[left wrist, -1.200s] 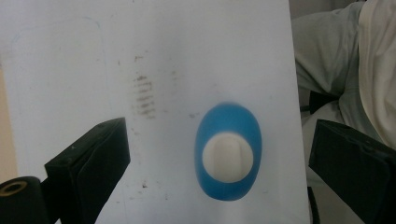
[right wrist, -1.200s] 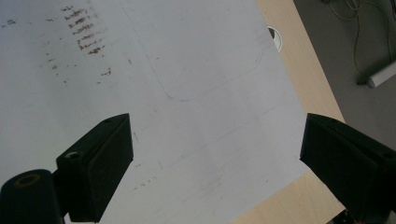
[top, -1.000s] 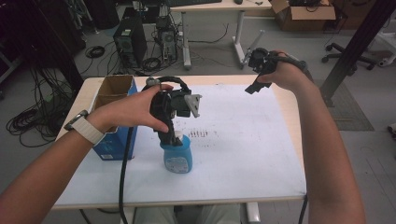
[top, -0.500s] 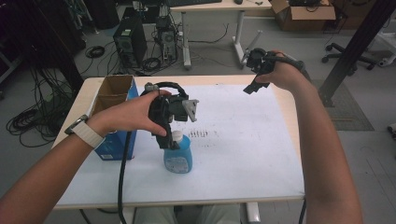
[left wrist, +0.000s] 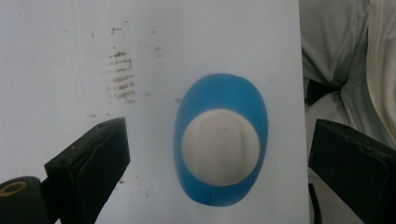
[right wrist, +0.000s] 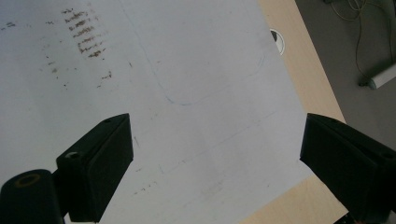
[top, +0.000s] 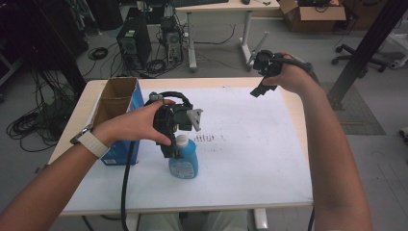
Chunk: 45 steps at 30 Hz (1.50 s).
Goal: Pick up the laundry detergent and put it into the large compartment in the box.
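A blue bottle with a white cap stands upright on the white sheet near the table's front. My left gripper hangs directly over it, pointing down. In the left gripper view the bottle is seen from above, and the left gripper is open, its jaws wide apart on either side of the cap without touching it. My right gripper is held in the air over the table's far right corner. It is open with nothing between its jaws, looking down on bare sheet.
A blue cardboard box, open at the top, stands at the table's left edge. The white sheet covers most of the wooden table, with dark smudges beside the bottle. A cable hole sits in the wood.
The left gripper has lifted a little, so the bottle's white cap now shows below it. The right gripper has drifted slightly up and away.
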{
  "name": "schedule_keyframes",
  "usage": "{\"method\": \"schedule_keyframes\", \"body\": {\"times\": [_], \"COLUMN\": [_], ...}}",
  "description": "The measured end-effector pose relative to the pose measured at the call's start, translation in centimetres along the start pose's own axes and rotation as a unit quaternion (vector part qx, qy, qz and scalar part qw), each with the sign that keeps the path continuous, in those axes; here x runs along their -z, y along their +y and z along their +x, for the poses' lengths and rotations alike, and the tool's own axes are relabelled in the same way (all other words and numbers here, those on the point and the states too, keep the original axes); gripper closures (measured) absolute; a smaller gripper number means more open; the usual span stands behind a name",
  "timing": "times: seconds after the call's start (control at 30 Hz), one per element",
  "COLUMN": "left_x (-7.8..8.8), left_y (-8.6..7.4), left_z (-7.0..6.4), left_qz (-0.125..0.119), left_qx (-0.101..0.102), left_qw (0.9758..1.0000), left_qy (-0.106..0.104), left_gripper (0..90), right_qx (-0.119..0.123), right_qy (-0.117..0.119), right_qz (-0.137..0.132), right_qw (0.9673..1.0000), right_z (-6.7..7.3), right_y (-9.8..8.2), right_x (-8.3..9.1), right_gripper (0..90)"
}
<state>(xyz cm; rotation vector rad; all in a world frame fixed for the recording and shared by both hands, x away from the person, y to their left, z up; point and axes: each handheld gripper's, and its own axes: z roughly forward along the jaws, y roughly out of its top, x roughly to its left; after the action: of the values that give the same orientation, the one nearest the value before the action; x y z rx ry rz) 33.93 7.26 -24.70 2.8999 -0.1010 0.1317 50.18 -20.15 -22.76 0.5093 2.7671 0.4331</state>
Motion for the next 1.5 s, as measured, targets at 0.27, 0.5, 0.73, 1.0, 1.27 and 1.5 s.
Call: {"method": "schedule_keyframes", "body": {"times": [0.27, 0.5, 0.73, 1.0, 1.27, 1.5], "left_x": [-1.0, -1.9, -2.5, -3.0, -3.7, -3.8], "left_y": [-0.2, -0.2, -0.4, -0.3, -0.4, -0.6], "left_z": [-0.1, 0.1, 0.2, 0.4, 0.7, 0.8], "left_qz": [0.004, 0.004, 0.007, 0.005, 0.007, 0.005], "left_qx": [0.001, 0.000, 0.004, 0.006, 0.005, 0.011], "left_qw": [1.0000, 1.0000, 1.0000, 1.0000, 1.0000, 0.9999], "left_qy": [0.002, 0.004, 0.006, 0.006, 0.001, -0.001], "left_gripper": [5.8, 5.9, 5.9, 6.3, 8.0, 9.8], "right_qx": [0.003, 0.006, 0.005, 0.006, 0.006, 0.006], "right_qy": [0.001, 0.003, 0.004, 0.006, 0.006, 0.006], "right_qz": [0.000, -0.001, -0.001, -0.001, 0.001, 0.001], "right_qw": [1.0000, 1.0000, 1.0000, 1.0000, 1.0000, 1.0000], "right_z": [0.1, 0.1, 0.1, 0.1, 0.0, 0.0], "right_y": [0.2, 0.5, 0.6, 0.7, 0.6, 0.6], "right_x": [-0.2, -0.5, -0.6, -0.7, -0.8, -0.7], "right_gripper": [9.4, 9.4, 9.4, 9.4, 9.3, 9.4]}}
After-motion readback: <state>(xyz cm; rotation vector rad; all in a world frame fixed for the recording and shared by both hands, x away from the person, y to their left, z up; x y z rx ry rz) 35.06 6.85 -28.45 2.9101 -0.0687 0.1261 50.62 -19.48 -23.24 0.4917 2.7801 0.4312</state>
